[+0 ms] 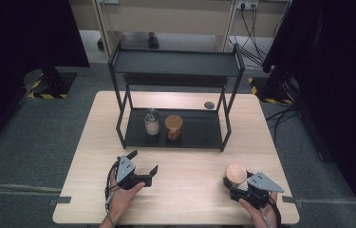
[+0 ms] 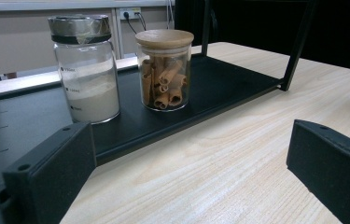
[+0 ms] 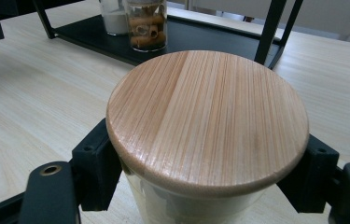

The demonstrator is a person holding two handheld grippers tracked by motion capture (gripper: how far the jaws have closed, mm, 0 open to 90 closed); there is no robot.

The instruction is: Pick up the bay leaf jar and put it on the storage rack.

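The right gripper [image 1: 232, 187] pinches a jar with a wooden lid [image 1: 236, 174] at the lower right of the table [image 1: 190, 190]. Two jars already stand on the black shelf [image 1: 199, 130]. This one probably still has to go there. The left gripper [image 1: 142, 164] waits, spread wide.

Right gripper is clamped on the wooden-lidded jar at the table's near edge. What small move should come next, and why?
Probably a short straight lift. The right gripper has its jaws shut on the wooden-lidded jar just under the lid, and the jar seems to rest on the table. The rack's lower shelf has free room beside the cinnamon jar.
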